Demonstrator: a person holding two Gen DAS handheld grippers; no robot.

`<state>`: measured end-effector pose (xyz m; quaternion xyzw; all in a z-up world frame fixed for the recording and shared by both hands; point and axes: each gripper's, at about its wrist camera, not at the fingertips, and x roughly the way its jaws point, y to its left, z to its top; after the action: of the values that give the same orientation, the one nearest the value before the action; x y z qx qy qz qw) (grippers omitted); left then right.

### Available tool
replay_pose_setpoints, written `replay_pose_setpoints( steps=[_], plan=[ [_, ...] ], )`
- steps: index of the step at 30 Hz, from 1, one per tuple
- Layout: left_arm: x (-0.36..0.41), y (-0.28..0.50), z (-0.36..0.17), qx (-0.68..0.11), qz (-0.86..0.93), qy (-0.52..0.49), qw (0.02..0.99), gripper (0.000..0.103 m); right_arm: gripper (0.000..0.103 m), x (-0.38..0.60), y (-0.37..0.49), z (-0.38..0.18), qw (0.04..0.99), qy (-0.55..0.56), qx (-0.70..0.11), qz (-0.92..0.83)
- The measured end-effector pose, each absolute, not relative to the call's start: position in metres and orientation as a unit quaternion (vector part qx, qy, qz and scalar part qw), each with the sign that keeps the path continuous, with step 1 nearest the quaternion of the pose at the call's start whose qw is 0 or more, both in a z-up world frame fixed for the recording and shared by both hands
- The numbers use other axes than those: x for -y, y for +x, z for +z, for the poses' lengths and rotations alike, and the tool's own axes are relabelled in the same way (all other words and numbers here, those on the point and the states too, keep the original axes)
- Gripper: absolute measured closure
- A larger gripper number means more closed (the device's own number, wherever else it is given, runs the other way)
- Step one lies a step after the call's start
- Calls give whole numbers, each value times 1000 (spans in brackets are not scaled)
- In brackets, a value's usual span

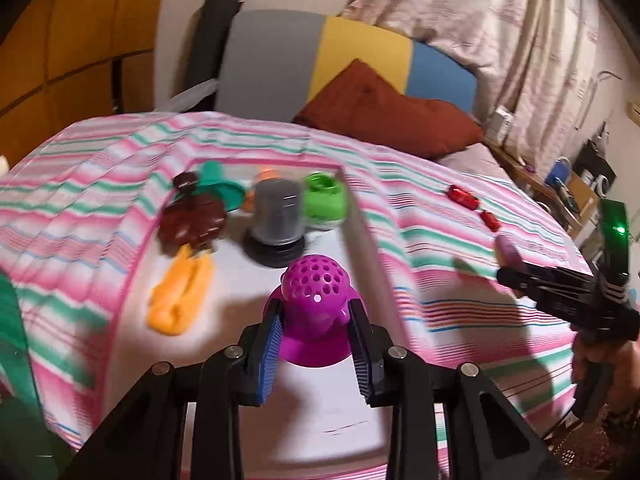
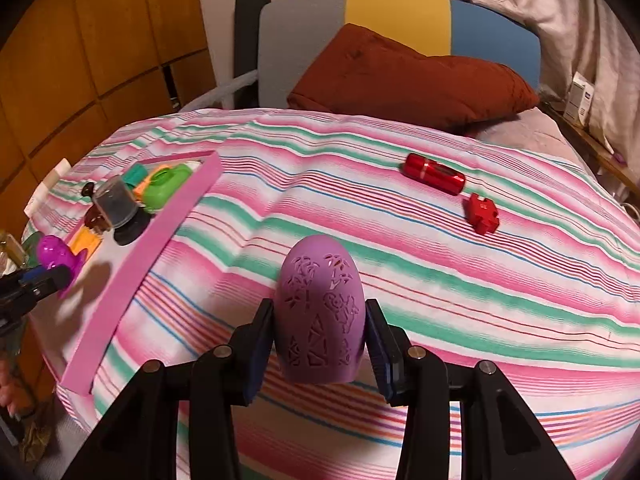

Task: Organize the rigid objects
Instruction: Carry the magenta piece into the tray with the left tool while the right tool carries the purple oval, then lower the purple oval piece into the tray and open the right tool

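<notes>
Magenta perforated dome piece point(image 1: 316, 312) with flared base sits on the white floor of the pink-rimmed tray point(image 2: 160, 232), near the tray's front end; left gripper point(image 1: 316, 336) has a blue pad on each side of it, pads right at its flared base, jaws narrowed around it, looks clamped. Same piece seen from right wrist view at far left point(image 2: 54, 256). Right gripper point(image 2: 320, 332) closed onto a lilac egg-shaped shell point(image 2: 320, 320) with cut-out patterns, held over the striped bedspread point(image 2: 440, 280), outside the tray, to its right; shell tip also visible in left view point(image 1: 506, 250). Further back in tray: grey cup on black round base point(image 1: 276, 220), just behind the magenta piece; orange soft-looking piece point(image 1: 180, 300) lying to the left; dark brown piece point(image 1: 192, 220) behind the orange one, touching it; teal funnel-like piece point(image 1: 220, 184) and green box-like piece point(image 1: 324, 196) at the far end, small orange item between them, too blurred to identify. On the bedspread, well apart from the tray to the right: red cylinder point(image 2: 434, 174) lying on its side, red puzzle-shaped block point(image 2: 482, 208) just beside it. Rust-brown pillow point(image 2: 408, 76) at the head of the bed, against a grey/yellow/blue headboard point(image 2: 396, 12). Left view motion-blurred.
</notes>
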<state>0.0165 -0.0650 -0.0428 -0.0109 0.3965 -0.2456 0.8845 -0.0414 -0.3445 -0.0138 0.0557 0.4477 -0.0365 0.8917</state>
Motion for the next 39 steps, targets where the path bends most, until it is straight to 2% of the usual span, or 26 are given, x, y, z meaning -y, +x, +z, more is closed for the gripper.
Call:
replay_pose_setpoints(
  steps=[19,23,39],
  plan=[
    [2,20,-65,-416,-186,12,890,71,59,317,-45,-3,901,68,-428,-6],
    [0,14,-65,-406,-168,32,898,61,59,304,-42,6,903,86,-421,11],
    [-21,0,-51,-363,-126,6,923,61,59,205,1,11,888,90,-440,98]
  ],
)
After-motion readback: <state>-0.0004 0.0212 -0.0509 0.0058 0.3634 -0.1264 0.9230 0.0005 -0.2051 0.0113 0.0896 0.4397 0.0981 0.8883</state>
